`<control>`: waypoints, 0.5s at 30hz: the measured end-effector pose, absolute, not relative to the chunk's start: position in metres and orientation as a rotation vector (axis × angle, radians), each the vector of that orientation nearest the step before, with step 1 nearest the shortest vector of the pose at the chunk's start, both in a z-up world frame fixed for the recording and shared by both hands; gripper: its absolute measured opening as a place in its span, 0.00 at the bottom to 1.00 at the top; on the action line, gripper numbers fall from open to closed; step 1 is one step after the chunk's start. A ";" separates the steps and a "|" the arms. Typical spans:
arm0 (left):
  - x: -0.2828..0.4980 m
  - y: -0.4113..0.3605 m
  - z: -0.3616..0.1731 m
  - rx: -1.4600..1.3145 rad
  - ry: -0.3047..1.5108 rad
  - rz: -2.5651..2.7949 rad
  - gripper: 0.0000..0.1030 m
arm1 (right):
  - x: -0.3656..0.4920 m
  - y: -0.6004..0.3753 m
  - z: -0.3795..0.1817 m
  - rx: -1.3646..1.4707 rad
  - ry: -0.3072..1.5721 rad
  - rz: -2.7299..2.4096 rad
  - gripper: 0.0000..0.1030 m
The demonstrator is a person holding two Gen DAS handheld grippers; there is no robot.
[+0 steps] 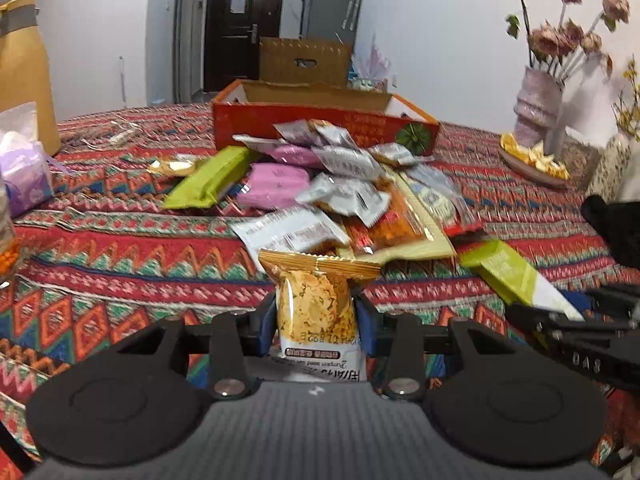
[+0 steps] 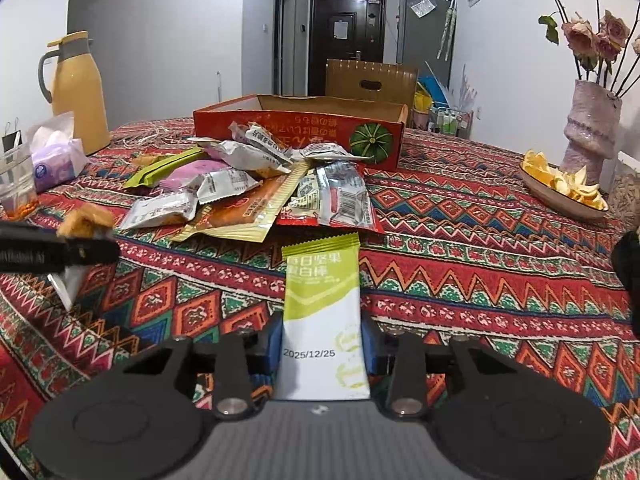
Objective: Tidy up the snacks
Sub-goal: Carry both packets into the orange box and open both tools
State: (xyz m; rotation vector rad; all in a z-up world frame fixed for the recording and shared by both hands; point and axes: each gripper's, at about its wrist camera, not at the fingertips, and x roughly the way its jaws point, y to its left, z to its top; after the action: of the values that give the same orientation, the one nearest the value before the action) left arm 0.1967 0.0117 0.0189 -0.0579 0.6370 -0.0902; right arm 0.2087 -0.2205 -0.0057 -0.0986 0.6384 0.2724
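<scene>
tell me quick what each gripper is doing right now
left gripper: closed on the gold cookie packet.
right gripper: closed on the green and white nut bar.

This is a home. A tabletop with a bright patterned cloth sits under the right gripper. Far ahead of it is a dark front door with a fridge beside it. A vase of dried roses stands to its right, a yellow jug and tissues to its left.
</scene>
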 end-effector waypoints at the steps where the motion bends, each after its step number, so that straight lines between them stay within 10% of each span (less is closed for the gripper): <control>1: 0.196 0.015 0.023 -0.058 0.624 -0.085 0.39 | 0.206 -0.221 -0.004 -0.097 0.631 0.274 0.36; 15: 0.301 0.053 0.109 -0.003 0.391 -0.004 0.39 | 0.279 -0.253 0.088 -0.049 0.382 0.287 0.36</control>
State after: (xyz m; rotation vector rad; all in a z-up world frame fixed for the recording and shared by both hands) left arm 0.3006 0.0526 0.1092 -0.0034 0.3913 -0.0036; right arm 0.2790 -0.2528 0.0881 -0.0494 0.3821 0.2871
